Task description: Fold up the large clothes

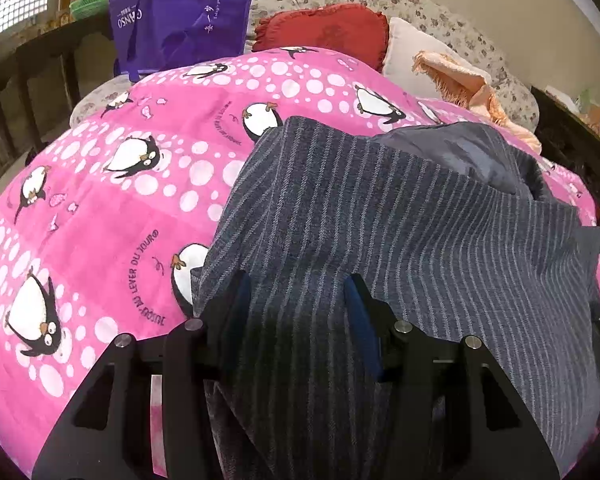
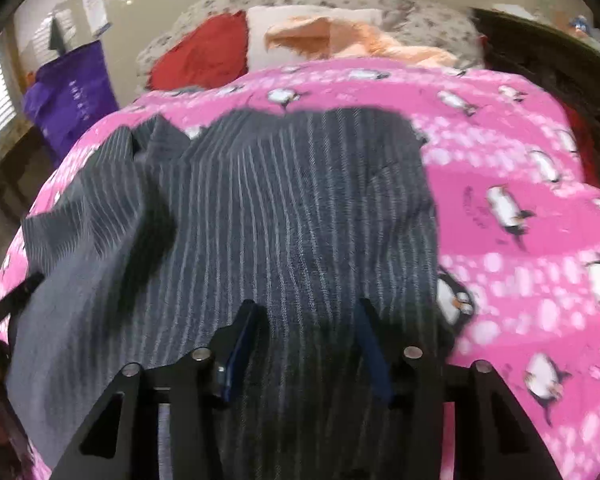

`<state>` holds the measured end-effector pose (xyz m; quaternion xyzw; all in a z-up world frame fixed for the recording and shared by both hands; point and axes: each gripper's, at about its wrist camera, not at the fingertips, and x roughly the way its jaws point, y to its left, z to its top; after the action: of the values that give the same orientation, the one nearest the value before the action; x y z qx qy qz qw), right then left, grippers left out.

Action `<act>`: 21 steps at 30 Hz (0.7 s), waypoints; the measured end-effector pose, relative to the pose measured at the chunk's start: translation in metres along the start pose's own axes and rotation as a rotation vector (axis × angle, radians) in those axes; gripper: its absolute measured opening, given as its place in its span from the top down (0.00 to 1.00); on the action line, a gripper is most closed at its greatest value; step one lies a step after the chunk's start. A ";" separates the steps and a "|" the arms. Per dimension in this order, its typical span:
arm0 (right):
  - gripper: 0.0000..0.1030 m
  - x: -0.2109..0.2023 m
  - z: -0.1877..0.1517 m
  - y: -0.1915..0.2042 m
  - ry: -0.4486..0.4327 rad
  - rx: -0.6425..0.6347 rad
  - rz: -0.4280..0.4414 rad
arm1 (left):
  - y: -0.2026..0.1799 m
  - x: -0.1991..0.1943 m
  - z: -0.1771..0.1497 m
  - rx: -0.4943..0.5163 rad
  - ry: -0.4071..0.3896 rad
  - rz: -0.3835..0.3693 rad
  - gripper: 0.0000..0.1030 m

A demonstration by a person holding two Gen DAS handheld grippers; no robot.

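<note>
On the pink quilt (image 1: 100,216) with its penguins, we have the dark pinstriped garment (image 1: 380,232) spread across the middle of the bed, and both our grippers are down at its near edge. From the left wrist, we see the left gripper (image 1: 296,292) with its blue pads (image 1: 358,308) standing apart, striped cloth running up between them; whether the pads actually pinch that cloth we cannot tell, because the fabric fills the gap and hides the contact. Up at the far right of the garment, a smooth grey lining (image 1: 460,156) shows where the cloth has flipped over.

Over to the right wrist now, and the picture is blurred. We have the right gripper (image 2: 308,312) with its fingers parted over the same striped cloth (image 2: 300,208), and the pads look clear of it, the fabric lying beneath and between them rather than clamped. On the left of this view the garment rumples into folds, with plain grey lining (image 2: 76,328) showing.

Beyond the quilt, we spot a red cushion (image 1: 324,28), a white pillow (image 1: 416,56), a peach fringed cloth (image 1: 460,80) and a floral cover (image 1: 440,12). A purple bag (image 1: 180,12) hangs at the far left.
</note>
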<state>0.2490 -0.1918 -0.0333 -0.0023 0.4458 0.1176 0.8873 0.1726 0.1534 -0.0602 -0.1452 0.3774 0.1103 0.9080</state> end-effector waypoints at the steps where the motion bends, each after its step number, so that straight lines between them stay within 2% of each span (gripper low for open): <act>1: 0.54 -0.016 -0.001 0.005 -0.043 -0.014 -0.018 | 0.001 0.000 0.000 -0.005 0.000 -0.007 0.52; 2: 0.54 -0.034 -0.004 0.010 -0.096 -0.034 0.003 | 0.001 -0.001 0.000 -0.007 0.000 -0.010 0.52; 5: 0.54 -0.062 -0.024 0.028 -0.160 -0.113 0.119 | 0.000 -0.001 0.000 -0.002 -0.001 -0.010 0.51; 7: 0.54 -0.057 -0.044 0.034 -0.130 -0.181 0.127 | 0.000 -0.001 -0.001 -0.003 0.000 -0.012 0.51; 9: 0.55 -0.031 -0.069 0.023 -0.036 -0.206 0.063 | -0.001 -0.001 -0.001 -0.002 -0.002 -0.014 0.51; 11: 0.58 -0.029 -0.081 0.001 -0.083 -0.142 0.123 | -0.002 -0.002 -0.002 0.007 -0.005 -0.008 0.51; 12: 0.60 -0.030 -0.081 -0.009 -0.080 -0.102 0.140 | -0.004 -0.002 -0.002 0.015 -0.006 -0.002 0.51; 15: 0.60 -0.031 -0.081 -0.009 -0.090 -0.092 0.108 | -0.004 -0.002 -0.002 0.030 0.000 -0.006 0.51; 18: 0.60 -0.032 -0.086 -0.017 -0.092 -0.052 0.149 | 0.004 -0.012 -0.004 0.059 0.003 -0.038 0.51; 21: 0.61 -0.036 -0.087 -0.023 -0.091 -0.009 0.168 | 0.021 -0.035 -0.014 0.096 0.002 -0.029 0.51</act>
<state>0.1642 -0.2313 -0.0598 0.0365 0.4033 0.1935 0.8936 0.1324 0.1653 -0.0485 -0.1071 0.3809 0.0786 0.9150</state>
